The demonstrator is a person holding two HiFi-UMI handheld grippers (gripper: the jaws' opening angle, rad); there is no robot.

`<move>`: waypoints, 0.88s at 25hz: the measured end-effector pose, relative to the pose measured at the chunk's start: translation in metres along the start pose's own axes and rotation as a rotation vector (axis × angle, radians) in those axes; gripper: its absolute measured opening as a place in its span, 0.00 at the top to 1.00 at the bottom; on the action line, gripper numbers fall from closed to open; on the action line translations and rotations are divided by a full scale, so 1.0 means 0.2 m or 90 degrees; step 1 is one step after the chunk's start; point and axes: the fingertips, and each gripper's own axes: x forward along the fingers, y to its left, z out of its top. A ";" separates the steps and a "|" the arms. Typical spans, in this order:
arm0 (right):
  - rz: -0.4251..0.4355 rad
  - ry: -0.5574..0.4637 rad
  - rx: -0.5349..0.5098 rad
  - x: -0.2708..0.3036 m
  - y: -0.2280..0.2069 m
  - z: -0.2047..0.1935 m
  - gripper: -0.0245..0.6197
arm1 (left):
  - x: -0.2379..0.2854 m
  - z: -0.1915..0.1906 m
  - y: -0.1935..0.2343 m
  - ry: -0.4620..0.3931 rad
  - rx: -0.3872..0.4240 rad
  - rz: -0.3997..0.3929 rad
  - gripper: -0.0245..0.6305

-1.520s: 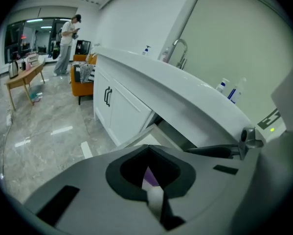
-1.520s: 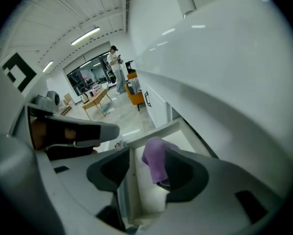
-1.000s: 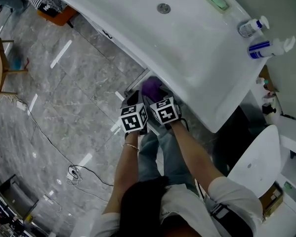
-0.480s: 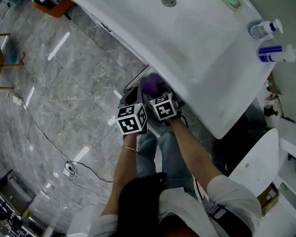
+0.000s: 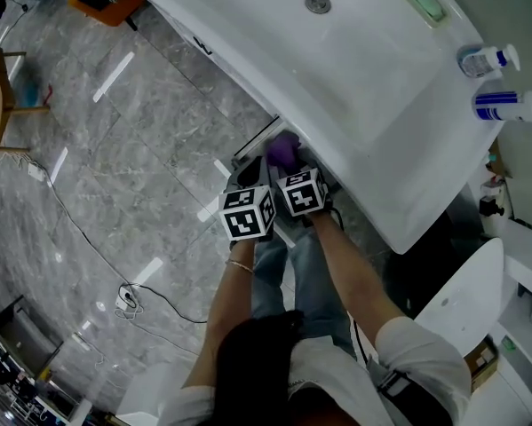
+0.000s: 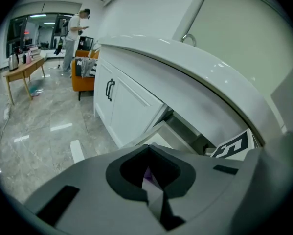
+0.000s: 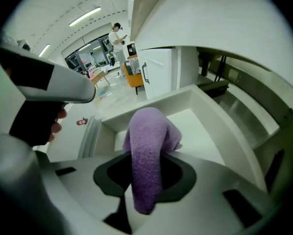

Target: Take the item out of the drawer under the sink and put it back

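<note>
A purple fluffy cloth [image 7: 145,153] runs up between my right gripper's [image 7: 146,192] jaws, which are closing on it, and bulges above the white open drawer [image 7: 205,131]. In the head view the cloth [image 5: 282,152] shows just under the sink's [image 5: 363,69] front edge, at the tip of the right gripper [image 5: 289,165]. My left gripper [image 5: 248,176] sits right beside it on the left, over the drawer's front [image 5: 253,147]. In the left gripper view its jaws [image 6: 149,187] meet with nothing held; only a sliver of purple shows behind them.
Two pump bottles [image 5: 489,60] stand at the sink's far right corner. A white toilet [image 5: 461,291] is at the right. Closed cabinet doors [image 6: 122,102] lie left of the drawer. A cable [image 5: 132,304] lies on the grey floor. A person [image 6: 74,33] stands far off.
Both grippers stay at the drawer, close together. The purple cloth looks smaller and more bunched at the right gripper's tip than a second ago.
</note>
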 end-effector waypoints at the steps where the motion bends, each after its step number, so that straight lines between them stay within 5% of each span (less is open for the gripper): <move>1: -0.001 0.000 -0.001 0.00 0.00 0.00 0.81 | 0.00 0.00 0.01 0.000 0.001 0.000 0.96; 9: 0.012 -0.019 0.003 -0.11 0.05 0.07 0.83 | -0.05 0.02 0.03 -0.008 -0.034 0.000 0.96; 22: 0.003 -0.094 -0.013 -0.38 0.18 0.27 0.85 | -0.29 0.17 0.06 -0.031 -0.008 0.013 0.96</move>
